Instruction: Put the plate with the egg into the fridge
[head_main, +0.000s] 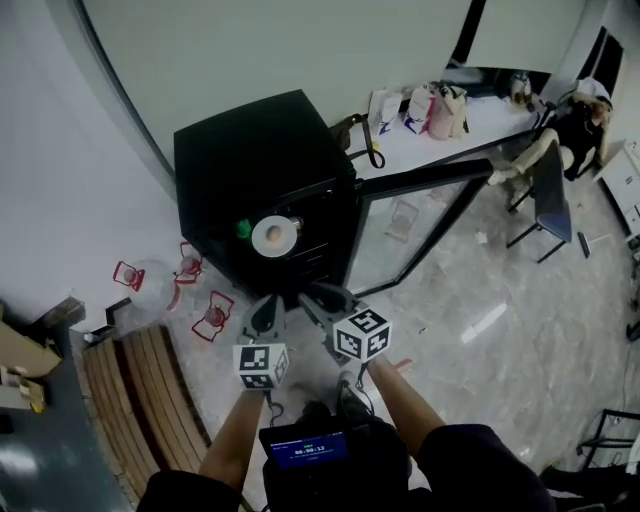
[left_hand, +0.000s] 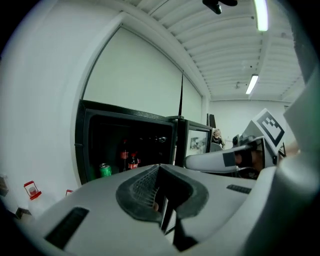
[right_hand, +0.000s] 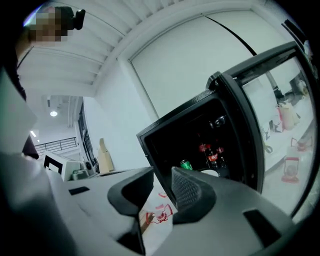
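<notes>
A white plate with a brown egg (head_main: 272, 236) sits on a shelf inside the open black fridge (head_main: 260, 160), beside a green can (head_main: 243, 229). The right gripper view shows the plate's edge (right_hand: 209, 173) behind the can (right_hand: 186, 165) and cola bottles (right_hand: 212, 155). My two grippers hang side by side just in front of the fridge, apart from the plate. The jaws of my left gripper (head_main: 265, 312) (left_hand: 161, 172) meet with nothing in them. My right gripper (head_main: 322, 298) (right_hand: 162, 185) shows a narrow empty gap between its jaws.
The fridge's glass door (head_main: 420, 180) stands swung open to the right. Clear jars with red clips (head_main: 150, 280) stand on the floor at the left, near a wooden bench (head_main: 140, 390). Behind are a table with bags (head_main: 420, 110) and a chair (head_main: 550, 190).
</notes>
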